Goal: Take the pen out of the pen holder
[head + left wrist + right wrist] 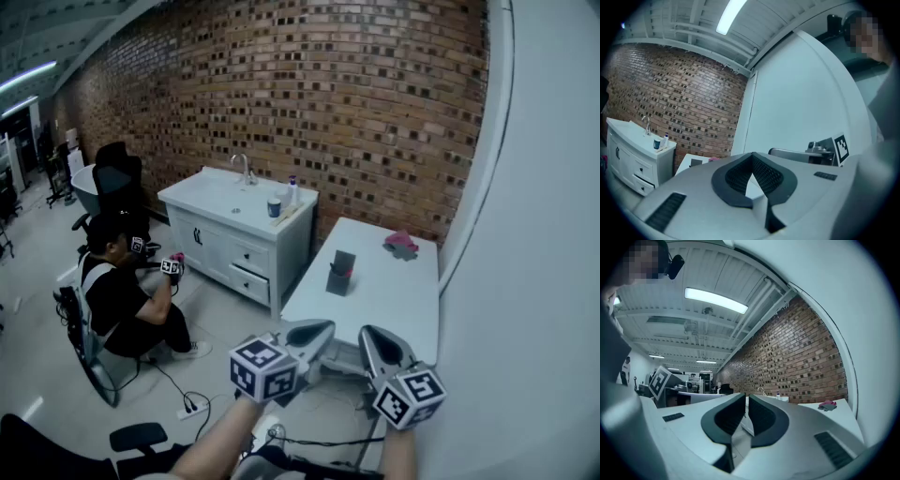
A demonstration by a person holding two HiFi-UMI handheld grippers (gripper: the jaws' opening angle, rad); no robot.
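A dark pen holder (341, 273) stands upright near the middle of the white table (394, 300); a small pink-red tip shows at its top edge. In the left gripper view the pen holder (696, 162) is a small dark shape far ahead on the table. My left gripper (319, 328) hangs level, short of the table's near end, its jaws shut and holding nothing (752, 155). Beside it on the right, my right gripper (373, 336) is level too, with its pads drawn together on nothing (744, 397). Both are well short of the holder.
A pink cloth (401, 244) lies at the table's far end by the brick wall. A white curved wall (525, 234) runs along the right. A white sink cabinet (239, 225) stands to the left. A person (127, 291) crouches on the floor there, near chairs and cables.
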